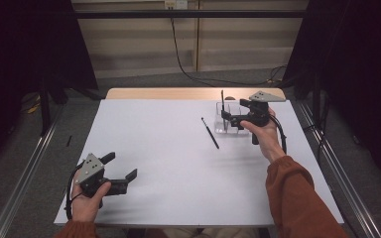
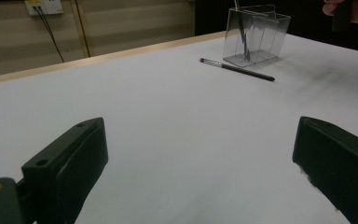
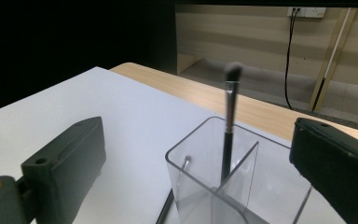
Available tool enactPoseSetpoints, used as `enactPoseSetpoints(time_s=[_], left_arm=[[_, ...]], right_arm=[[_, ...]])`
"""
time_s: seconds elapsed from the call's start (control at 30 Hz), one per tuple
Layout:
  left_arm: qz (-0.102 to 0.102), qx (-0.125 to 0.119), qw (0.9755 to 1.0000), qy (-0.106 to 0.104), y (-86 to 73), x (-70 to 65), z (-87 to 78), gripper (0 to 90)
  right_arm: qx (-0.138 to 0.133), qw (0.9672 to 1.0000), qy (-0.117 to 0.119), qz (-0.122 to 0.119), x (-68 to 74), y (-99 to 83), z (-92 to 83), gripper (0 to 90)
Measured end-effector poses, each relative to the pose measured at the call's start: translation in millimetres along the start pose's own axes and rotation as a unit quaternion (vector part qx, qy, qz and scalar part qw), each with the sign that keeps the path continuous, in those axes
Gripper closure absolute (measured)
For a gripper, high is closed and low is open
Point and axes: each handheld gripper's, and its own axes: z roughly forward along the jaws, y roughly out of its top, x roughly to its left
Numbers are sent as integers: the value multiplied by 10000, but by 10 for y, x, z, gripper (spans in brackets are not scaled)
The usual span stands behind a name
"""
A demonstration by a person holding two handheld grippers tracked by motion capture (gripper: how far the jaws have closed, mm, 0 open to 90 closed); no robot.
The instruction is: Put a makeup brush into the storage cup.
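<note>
In the high view the right tongs (image 1: 229, 113) stand wide at the clear organizer (image 1: 226, 121) far right on the tabletop (image 1: 158, 148), hiding part of it; one brush (image 1: 222, 100) stands inside, a second brush (image 1: 210, 133) lies just beside. The left tongs (image 1: 121, 167) are wide and empty. In the left gripper view the organizer (image 2: 256, 39) is cut off on top. In the right gripper view the standing brush (image 3: 228, 126) has a blurred tip, the lying brush (image 3: 170, 198) is mostly hidden.
</note>
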Motion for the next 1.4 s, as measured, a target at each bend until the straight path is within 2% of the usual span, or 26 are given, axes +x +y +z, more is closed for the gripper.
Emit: enactPoseSetpoints(time_s=[0.33, 0.5, 0.77, 1.07, 1.17, 1.33, 1.4], left_arm=[[20, -22, 10000, -4, 5, -2, -2, 32], [-83, -124, 9999, 66, 12, -19, -12, 23], [-77, -162, 9998, 20, 16, -34, -9, 23], [-66, -151, 9999, 0, 23, -51, -10, 23], [-68, -151, 9999, -13, 24, -62, -6, 23], [-58, -150, 9999, 3, 27, -65, -10, 23], [-48, -161, 9999, 38, 30, -64, -15, 23]], right_arm=[[-76, 9999, -29, 73, 5, -74, -181, 15], [-111, 9999, 28, 62, 19, -111, -284, 12], [-224, 9996, -9, 177, 34, -171, -471, 12], [-74, 10000, -48, -4, 83, -262, -669, 12], [-162, 9998, -72, -11, 101, -285, -735, 15], [-160, 9998, -81, 24, 156, -326, -814, 16], [-221, 9997, -102, -30, 182, -326, -845, 17]])
